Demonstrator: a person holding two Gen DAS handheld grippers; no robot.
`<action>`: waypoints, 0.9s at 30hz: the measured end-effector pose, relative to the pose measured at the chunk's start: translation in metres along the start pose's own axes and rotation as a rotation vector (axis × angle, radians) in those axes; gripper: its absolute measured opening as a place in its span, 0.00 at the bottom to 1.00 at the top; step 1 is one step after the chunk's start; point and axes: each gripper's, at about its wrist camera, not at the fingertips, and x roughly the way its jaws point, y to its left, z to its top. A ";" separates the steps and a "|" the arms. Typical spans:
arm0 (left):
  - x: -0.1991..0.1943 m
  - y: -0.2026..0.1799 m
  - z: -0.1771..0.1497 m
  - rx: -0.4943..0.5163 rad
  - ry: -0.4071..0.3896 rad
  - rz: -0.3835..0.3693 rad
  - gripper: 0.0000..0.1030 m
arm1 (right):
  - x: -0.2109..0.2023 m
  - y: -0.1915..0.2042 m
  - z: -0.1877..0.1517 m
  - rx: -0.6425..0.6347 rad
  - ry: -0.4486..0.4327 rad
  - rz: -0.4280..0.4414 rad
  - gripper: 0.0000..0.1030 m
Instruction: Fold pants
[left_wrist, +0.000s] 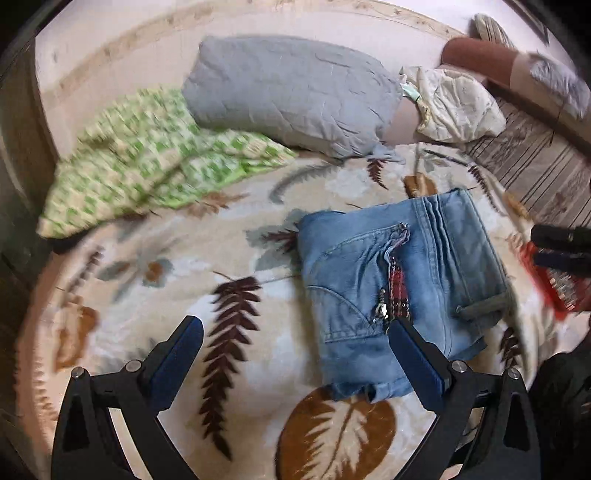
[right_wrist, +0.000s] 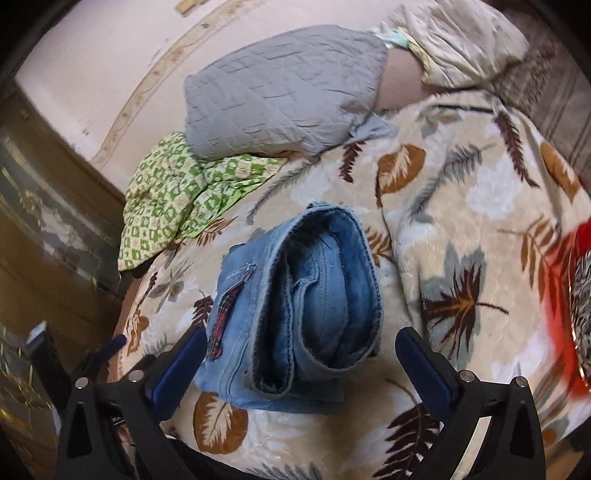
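Only the right view shows the folded jeans' (right_wrist: 295, 306) rolled end; both tongs (left_wrist: 295, 343) (right_wrist: 301, 354) gape empty.

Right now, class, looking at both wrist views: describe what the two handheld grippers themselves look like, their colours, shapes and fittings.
Both look alike. The left gripper has a black angular frame with triangular cut-outs, round silver bolt heads at its joints, and two long flat fingers faced with dark blue pads. The right gripper shows the same black frame, silver bolts and blue-padded fingers. No cables or sleeves are visible.
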 end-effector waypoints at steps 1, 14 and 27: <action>0.008 0.007 0.004 -0.037 0.026 -0.059 0.97 | 0.004 -0.001 0.002 0.015 0.016 0.006 1.00; 0.114 0.030 0.027 -0.341 0.270 -0.515 0.97 | 0.077 -0.020 0.005 0.166 0.213 0.135 1.00; 0.151 0.030 0.021 -0.404 0.359 -0.617 0.97 | 0.080 -0.069 0.005 0.209 0.199 0.165 1.00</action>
